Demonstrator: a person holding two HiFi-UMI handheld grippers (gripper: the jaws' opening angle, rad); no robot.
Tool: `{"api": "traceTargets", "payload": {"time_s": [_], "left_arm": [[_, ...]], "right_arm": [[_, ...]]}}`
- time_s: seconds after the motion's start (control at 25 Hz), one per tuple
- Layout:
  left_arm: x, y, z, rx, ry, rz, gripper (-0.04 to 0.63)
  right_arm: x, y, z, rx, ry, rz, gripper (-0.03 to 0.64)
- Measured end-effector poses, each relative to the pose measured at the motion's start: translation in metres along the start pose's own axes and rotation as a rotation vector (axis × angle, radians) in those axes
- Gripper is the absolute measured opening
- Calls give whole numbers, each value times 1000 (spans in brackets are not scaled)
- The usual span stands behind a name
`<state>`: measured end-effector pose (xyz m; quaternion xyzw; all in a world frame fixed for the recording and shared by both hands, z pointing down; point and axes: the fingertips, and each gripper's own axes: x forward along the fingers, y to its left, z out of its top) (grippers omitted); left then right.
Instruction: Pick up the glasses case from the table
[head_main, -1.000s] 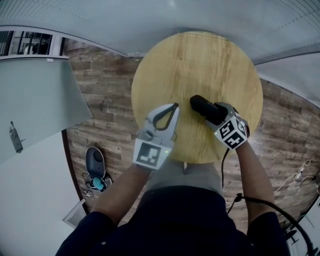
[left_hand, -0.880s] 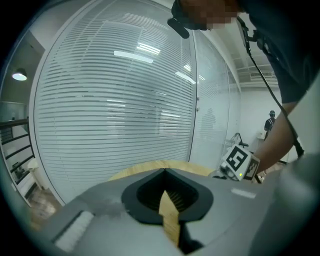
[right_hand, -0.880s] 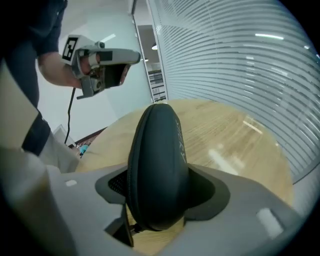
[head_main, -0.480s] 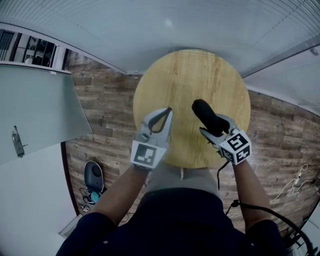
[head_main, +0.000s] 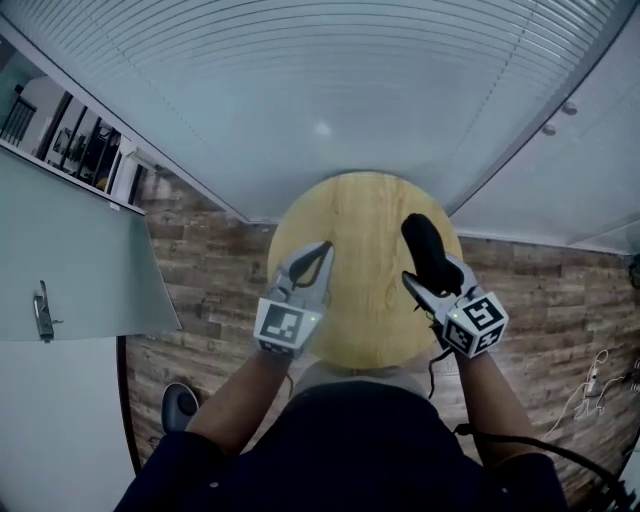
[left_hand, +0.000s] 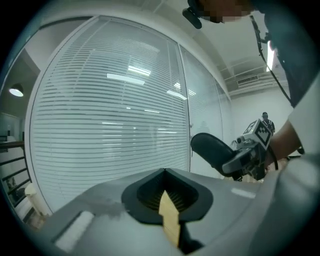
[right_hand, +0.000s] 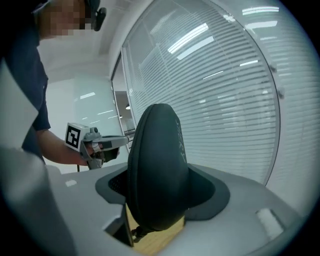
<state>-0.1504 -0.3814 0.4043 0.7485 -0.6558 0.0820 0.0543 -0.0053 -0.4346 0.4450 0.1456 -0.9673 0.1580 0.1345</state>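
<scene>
- My right tool is clenched on the case. It grips the lower end, so the body stands upright and clear of the counter.
- My left tool is pinched together on nothing, parked beside as a spare.
- The case's bottom end is buried between the jaws. A small loop there is possibly a zip pull.
- My body cuts off the counter's near edge; blinds lie beyond.

Round wooden table at centre frame, grey-brown wood-plank floor around it, glass wall with lowered horizontal blinds across the top, pale door with metal handle at left, strip lights showing in the glass.
</scene>
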Motion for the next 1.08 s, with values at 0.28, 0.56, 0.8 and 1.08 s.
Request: {"api": "traceTargets", "payload": {"time_s": [0.28,0.56,0.8,1.08], "left_arm": [[-4,-5,35,99,-34,-26,3],[-1,-21,51,129,-62,-27,3],[-5,-30,57,138,-79,-49,3],[-12,-23,60,139,-82,-46,3]], "right_arm": [[-36,13,65,-91,-189,-39,305],[-62,5,76,-106,-268,-95,305],[-65,15,84,-171,-270,-135,305],[-62,23,84,-183,-278,-129,305]]}}
